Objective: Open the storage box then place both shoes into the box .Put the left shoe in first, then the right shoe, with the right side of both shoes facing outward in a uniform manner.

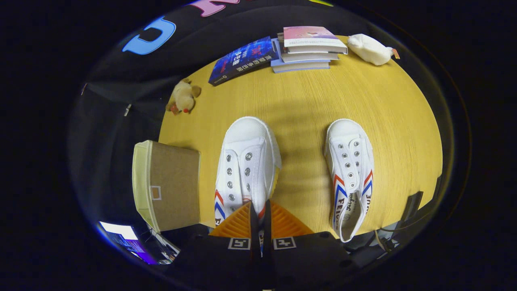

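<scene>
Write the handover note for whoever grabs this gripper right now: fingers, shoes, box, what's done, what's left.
Gripper: fingers nearly closed on the tongue or heel end of the near shoe; a firm pinch is likely but I cannot confirm it.
Second shoe: on the wooden table, off to the side of the fingers, toe pointing away, untouched.
Storage box: at the table's edge on the other side of the held shoe; open or closed cannot be judged from here.
Done: no shoe is in the box.
Left: confirm the box is open, load the left shoe, then the right, right sides facing outward.
</scene>
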Demonstrator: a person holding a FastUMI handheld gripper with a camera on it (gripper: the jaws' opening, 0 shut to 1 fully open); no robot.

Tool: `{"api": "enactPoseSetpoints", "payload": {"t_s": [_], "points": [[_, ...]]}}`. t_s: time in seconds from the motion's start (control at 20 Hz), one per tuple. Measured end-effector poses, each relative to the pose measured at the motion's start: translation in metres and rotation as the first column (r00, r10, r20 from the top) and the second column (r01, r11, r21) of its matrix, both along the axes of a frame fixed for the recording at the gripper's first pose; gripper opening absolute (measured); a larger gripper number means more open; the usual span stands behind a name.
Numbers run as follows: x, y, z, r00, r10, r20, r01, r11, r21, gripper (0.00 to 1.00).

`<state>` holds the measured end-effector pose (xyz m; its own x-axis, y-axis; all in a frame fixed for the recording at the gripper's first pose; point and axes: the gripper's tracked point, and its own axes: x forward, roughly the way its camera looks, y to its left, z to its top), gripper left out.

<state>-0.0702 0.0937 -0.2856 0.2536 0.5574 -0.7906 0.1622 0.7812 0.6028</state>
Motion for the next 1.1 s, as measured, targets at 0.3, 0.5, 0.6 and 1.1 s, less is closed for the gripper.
{"api": "enactPoseSetpoints", "payload": {"t_s": [0.3,0.5,0.6,1.1], "points": [[0.021,0.045,0.098,0.998,-0.004,0.067,-0.002,0.996,0.092,0.06],[0.030,0.091,0.149,0.998,-0.002,0.069,-0.010,0.987,0.160,0.06],[0.031,0.119,0.169,0.998,0.017,0.058,-0.028,0.980,0.197,0.06],[0.031,0.263,0.181,0.992,0.070,-0.105,-0.041,0.965,0.259,0.06]]}}
